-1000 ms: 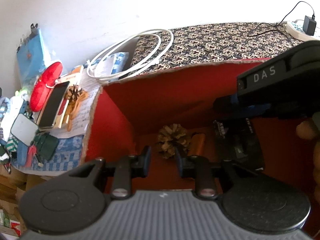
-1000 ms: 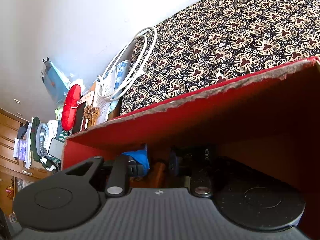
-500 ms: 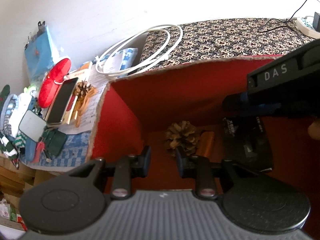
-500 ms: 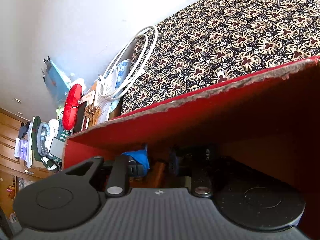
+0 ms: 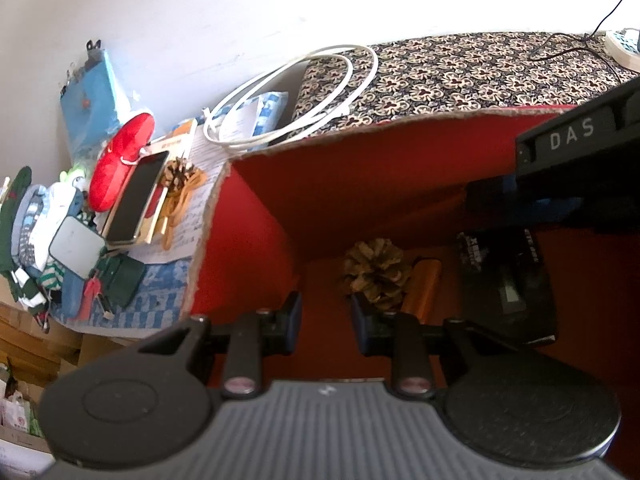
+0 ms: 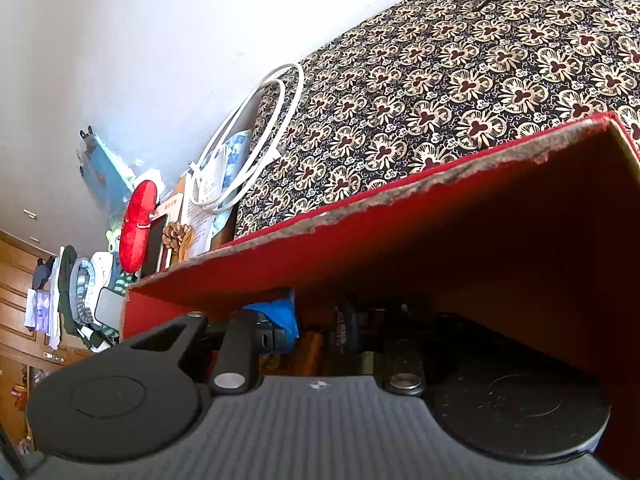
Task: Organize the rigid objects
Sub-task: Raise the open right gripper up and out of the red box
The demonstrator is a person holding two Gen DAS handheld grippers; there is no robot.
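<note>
From the left wrist, the left gripper (image 5: pixel 325 322) hangs inside the red box (image 5: pixel 256 232), its jaws slightly apart and empty, just short of a pine cone (image 5: pixel 376 270) on the box floor. An orange cylinder (image 5: pixel 422 284) and a black case (image 5: pixel 506 280) lie beside the cone, so some sorting looks done.

From the right wrist, the right gripper (image 6: pixel 316 330) reaches under the box rim; whether its jaws grip anything I cannot tell. A second pine cone (image 6: pixel 175 236), a phone (image 6: pixel 154 246) and a red pouch (image 6: pixel 138 226) wait outside on the cluttered bench (image 5: pixel 164 284).
</note>
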